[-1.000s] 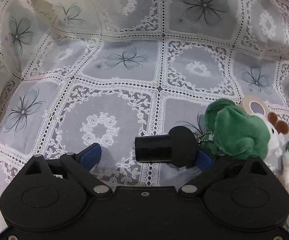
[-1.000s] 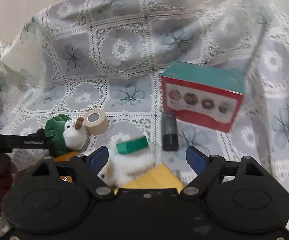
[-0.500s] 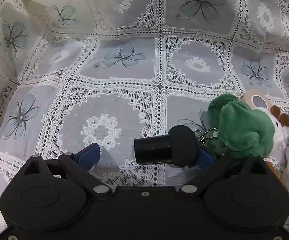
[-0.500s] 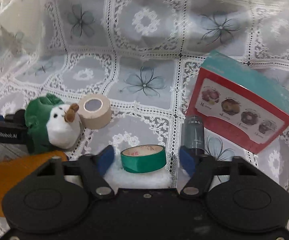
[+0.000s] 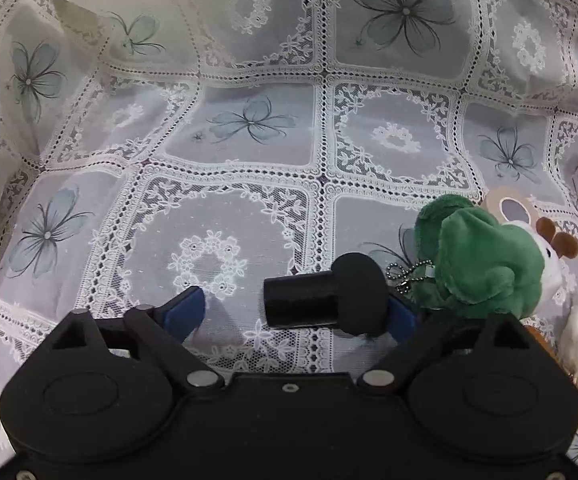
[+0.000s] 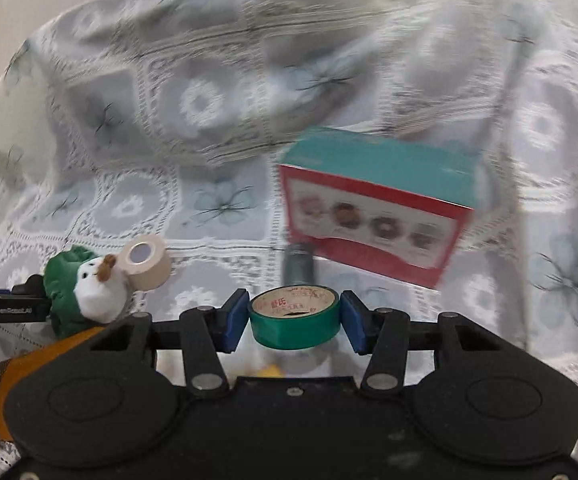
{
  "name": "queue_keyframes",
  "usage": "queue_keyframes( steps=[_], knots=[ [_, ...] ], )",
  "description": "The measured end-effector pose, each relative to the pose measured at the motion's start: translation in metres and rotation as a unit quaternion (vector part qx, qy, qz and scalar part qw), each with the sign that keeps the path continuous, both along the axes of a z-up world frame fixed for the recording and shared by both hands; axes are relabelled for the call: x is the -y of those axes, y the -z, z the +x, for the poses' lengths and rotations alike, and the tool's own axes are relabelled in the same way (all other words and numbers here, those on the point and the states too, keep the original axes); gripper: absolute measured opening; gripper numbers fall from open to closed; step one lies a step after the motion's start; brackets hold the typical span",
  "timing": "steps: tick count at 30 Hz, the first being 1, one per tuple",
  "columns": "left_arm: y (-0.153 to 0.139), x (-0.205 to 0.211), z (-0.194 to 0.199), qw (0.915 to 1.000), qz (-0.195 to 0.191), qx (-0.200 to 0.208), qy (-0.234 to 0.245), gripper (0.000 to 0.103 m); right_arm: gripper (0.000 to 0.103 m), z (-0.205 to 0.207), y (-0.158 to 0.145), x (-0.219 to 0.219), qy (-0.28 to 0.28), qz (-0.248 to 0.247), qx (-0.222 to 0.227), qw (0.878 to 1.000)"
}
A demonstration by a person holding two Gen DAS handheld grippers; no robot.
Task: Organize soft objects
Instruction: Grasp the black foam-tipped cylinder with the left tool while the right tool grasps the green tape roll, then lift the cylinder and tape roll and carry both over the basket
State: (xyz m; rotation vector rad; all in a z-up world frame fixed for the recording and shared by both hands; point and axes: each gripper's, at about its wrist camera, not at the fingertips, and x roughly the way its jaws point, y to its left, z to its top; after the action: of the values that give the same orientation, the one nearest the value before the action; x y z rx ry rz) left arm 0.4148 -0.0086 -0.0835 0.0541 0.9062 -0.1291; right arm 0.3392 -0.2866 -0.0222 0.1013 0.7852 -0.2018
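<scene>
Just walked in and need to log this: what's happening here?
A person works two handheld grippers over a lace tablecloth. The right gripper is shut on a green tape roll. The left gripper is open beside a green-and-white plush toy, its black cylinder attachment between the jaws.

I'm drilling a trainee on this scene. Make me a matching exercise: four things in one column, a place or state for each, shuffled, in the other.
1. green tape roll
2. beige tape roll
3. snack box
4. green plush

a. beside the plush's head
b. next to the left tongs
c. between the right tongs' fingers
d. standing behind a dark cylinder

1-c, 2-a, 3-d, 4-b
</scene>
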Motion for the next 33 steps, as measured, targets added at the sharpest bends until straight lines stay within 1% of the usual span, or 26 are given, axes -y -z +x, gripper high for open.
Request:
queue_keyframes(
  steps=[1, 2, 3, 4, 5, 8, 11, 12, 15, 18, 21, 22, 24, 25, 27, 32, 33],
  knots=[
    [-0.001, -0.002, 0.000, 1.0000, -0.002, 0.002, -0.003, 0.076, 0.049, -0.005, 0.000, 0.007, 0.008, 0.004, 0.002, 1.000],
    [-0.003, -0.003, 0.000, 1.0000, -0.005, 0.005, -0.004, 0.072, 0.049, -0.010, 0.000, 0.012, 0.016, 0.007, 0.003, 1.000],
    [-0.004, -0.004, 0.000, 0.9999, -0.008, 0.008, -0.003, 0.063, 0.049, -0.014, 0.000, 0.018, 0.024, 0.009, 0.004, 1.000],
    [-0.006, -0.005, 0.000, 0.9999, -0.013, 0.010, -0.002, 0.058, 0.049, -0.018, 0.002, 0.022, 0.031, 0.010, 0.006, 0.999],
    [-0.008, -0.007, 0.001, 0.9998, -0.019, 0.009, 0.000, 0.056, 0.049, -0.022, 0.003, 0.027, 0.040, 0.009, 0.007, 0.999],
    [-0.009, -0.009, 0.005, 0.9997, -0.026, 0.001, -0.001, 0.055, 0.049, -0.031, 0.011, 0.038, 0.056, 0.011, -0.001, 0.998],
    [-0.009, -0.008, 0.003, 0.9998, -0.018, 0.004, 0.005, 0.056, 0.049, -0.034, 0.020, 0.043, 0.058, 0.011, -0.009, 0.998],
    [-0.009, -0.007, 0.003, 0.9999, -0.015, 0.005, 0.006, 0.057, 0.049, -0.035, 0.024, 0.043, 0.057, 0.011, -0.011, 0.998],
    [-0.006, -0.006, 0.002, 1.0000, -0.006, 0.003, 0.004, 0.072, 0.050, -0.032, 0.035, 0.045, 0.063, 0.010, -0.018, 0.998],
    [-0.005, -0.006, 0.002, 1.0000, -0.004, 0.005, 0.003, 0.073, 0.049, -0.030, 0.044, 0.048, 0.071, 0.019, -0.026, 0.997],
    [-0.004, -0.007, 0.003, 1.0000, -0.005, 0.005, 0.001, 0.074, 0.049, -0.028, 0.051, 0.046, 0.070, 0.008, -0.027, 0.997],
    [-0.005, -0.008, 0.003, 1.0000, -0.006, 0.006, 0.001, 0.074, 0.050, -0.029, 0.052, 0.045, 0.067, 0.002, -0.027, 0.997],
    [-0.004, -0.008, 0.004, 0.9999, -0.008, 0.007, -0.001, 0.072, 0.054, -0.029, 0.054, 0.041, 0.059, -0.007, -0.026, 0.998],
    [-0.004, -0.009, 0.004, 0.9999, -0.009, 0.009, -0.001, 0.062, 0.055, -0.030, 0.054, 0.040, 0.055, -0.010, -0.026, 0.998],
    [-0.005, -0.008, 0.003, 0.9998, -0.009, 0.019, 0.006, 0.055, 0.056, -0.032, 0.055, 0.038, 0.052, -0.016, -0.021, 0.998],
    [-0.007, -0.007, -0.001, 0.9996, -0.007, 0.027, 0.008, 0.055, 0.057, -0.030, 0.053, 0.041, 0.051, -0.009, -0.025, 0.998],
    [-0.008, -0.007, -0.003, 0.9995, -0.006, 0.031, 0.007, 0.055, 0.055, -0.030, 0.053, 0.040, 0.050, -0.011, -0.024, 0.998]
  ],
)
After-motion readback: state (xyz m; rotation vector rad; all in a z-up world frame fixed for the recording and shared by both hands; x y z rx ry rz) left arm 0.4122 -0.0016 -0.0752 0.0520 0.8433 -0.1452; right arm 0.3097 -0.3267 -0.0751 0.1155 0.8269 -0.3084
